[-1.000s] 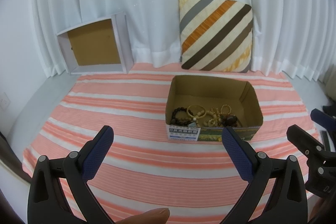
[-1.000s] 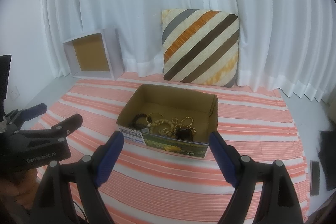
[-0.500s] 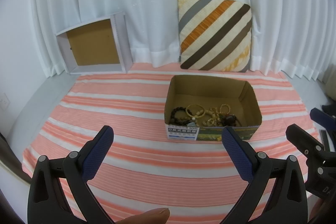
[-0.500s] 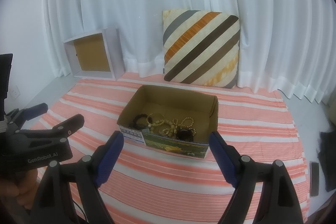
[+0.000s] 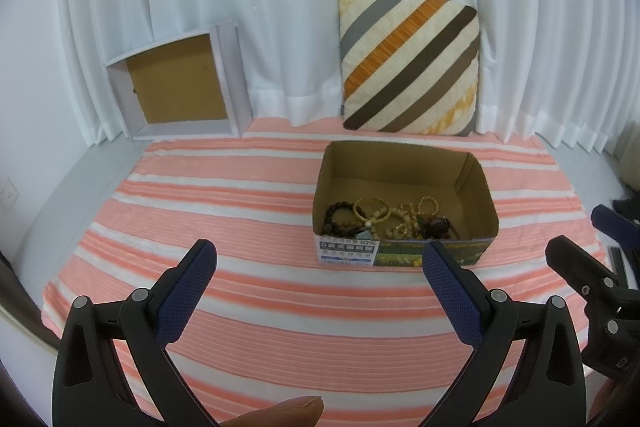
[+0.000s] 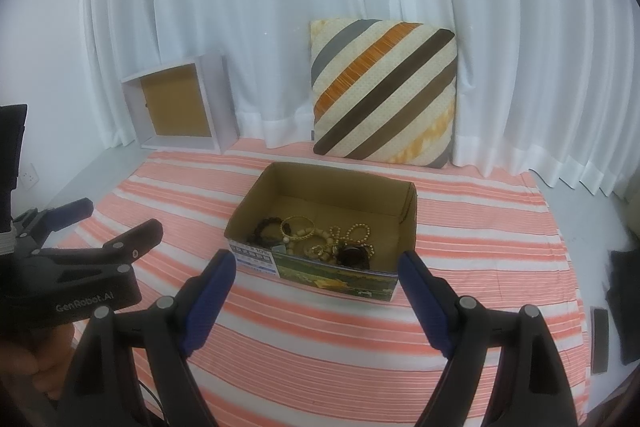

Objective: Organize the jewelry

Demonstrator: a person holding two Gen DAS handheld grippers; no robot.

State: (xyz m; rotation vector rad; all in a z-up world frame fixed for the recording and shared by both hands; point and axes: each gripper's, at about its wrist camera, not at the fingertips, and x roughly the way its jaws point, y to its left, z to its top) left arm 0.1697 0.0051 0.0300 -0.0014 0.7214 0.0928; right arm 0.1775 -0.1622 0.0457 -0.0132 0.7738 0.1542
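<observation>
1. The surface is a cloth (image 5: 248, 291) in orange-pink and white stripes, spread flat. White curtains (image 5: 280, 7) hang all along the back, and there's a wall outlet (image 6: 29, 175) low on the left.
2. A striped cushion (image 5: 408, 63) leans upright against the curtains. To its left, a white box (image 5: 180, 87) with a brown inside stands tipped on its side, opening facing the camera.
3. A cardboard box (image 6: 406, 227) sits in the middle of the cloth, just in front of the cushion. The jewelry (image 6: 316, 239) is piled at its near end: dark beads, a gold bangle, pale beaded bracelets.
4. Left gripper (image 5: 320, 259) is spread wide with nothing in it, above the cloth short of the cardboard box.
5. Right gripper (image 6: 316, 263) is the same, wide open and empty, with the box's front wall between its tips.
6. Some dark things (image 6: 600, 339) lie off the cloth on the right; can't tell what they are.
</observation>
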